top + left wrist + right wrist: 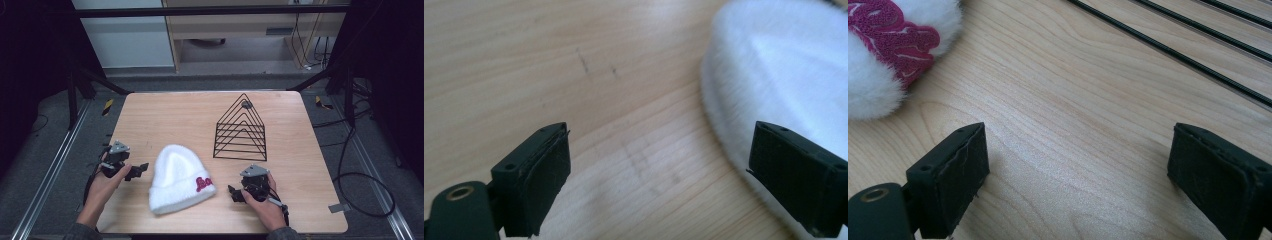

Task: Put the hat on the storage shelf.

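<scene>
A fluffy white beanie (179, 178) with red lettering on its cuff lies flat near the table's front middle. Behind it to the right stands a black wire triangular rack (241, 129). My left gripper (140, 170) rests on the table just left of the beanie, jaws open and pointing at it; its own view has the beanie (784, 75) beside the right jaw, nothing between the jaws. My right gripper (234, 192) sits right of the beanie, open and empty; its view holds the red lettering (893, 40) at top left and the rack's wires (1168, 45) at top right.
The wooden table (165, 115) has bare room at the back left and along the right side. Dark frame bars and cables (360, 180) lie on the floor around it. A hand holds each gripper from the front edge.
</scene>
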`<state>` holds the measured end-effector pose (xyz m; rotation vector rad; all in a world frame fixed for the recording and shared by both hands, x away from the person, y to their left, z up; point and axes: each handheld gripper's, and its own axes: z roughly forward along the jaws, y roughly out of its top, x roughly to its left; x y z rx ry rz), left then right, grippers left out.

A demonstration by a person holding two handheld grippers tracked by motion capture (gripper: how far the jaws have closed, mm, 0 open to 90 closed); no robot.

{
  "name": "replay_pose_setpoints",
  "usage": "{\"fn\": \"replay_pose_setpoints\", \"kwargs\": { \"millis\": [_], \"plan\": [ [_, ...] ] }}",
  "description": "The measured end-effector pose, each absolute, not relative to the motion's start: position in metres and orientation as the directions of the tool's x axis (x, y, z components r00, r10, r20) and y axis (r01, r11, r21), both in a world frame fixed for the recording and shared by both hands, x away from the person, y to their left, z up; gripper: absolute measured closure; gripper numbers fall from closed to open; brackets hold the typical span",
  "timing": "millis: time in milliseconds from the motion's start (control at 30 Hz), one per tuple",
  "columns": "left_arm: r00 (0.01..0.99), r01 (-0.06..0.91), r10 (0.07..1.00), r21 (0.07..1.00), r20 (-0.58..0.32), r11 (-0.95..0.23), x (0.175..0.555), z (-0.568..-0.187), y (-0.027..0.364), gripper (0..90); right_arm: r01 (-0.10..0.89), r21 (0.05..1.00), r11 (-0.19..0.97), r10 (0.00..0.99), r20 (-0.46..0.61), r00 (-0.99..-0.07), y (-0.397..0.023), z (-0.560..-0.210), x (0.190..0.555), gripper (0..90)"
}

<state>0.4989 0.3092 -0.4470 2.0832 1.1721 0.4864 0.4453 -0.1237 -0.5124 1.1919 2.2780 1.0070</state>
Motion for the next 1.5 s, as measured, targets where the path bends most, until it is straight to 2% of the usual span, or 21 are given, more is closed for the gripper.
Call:
{"fn": "replay_pose_setpoints", "kwargs": {
  "millis": [267, 567, 967, 1133, 1500],
  "plan": [
    [0.597, 0.564, 0.802, 0.703, 0.015, -0.433, 0.514, -0.425, 0.277, 10.3, 0.552, 0.741, 0.383, 0.823, -0.004, -0.567, -0.124, -0.512, 0.445, 9.7],
    [0.623, 0.575, 0.782, 0.664, 0.025, -0.478, 0.531, -0.426, 0.257, 10.5, 0.554, 0.74, 0.381, 0.827, -0.005, -0.562, -0.124, -0.512, 0.446, 9.7],
    [0.627, 0.606, 0.779, 0.635, -0.01, -0.48, 0.543, -0.44, 0.241, 25.0, 0.554, 0.74, 0.381, 0.827, -0.005, -0.562, -0.124, -0.512, 0.446, 9.7],
    [0.627, 0.622, 0.779, 0.602, 0.001, -0.501, 0.551, -0.451, 0.234, 33.1, 0.554, 0.74, 0.381, 0.827, -0.005, -0.562, -0.124, -0.512, 0.446, 9.6],
    [0.629, 0.632, 0.777, 0.564, 0.028, -0.531, 0.553, -0.456, 0.234, 42.4, 0.554, 0.74, 0.381, 0.827, -0.005, -0.562, -0.124, -0.512, 0.446, 9.7]
  ]
}}
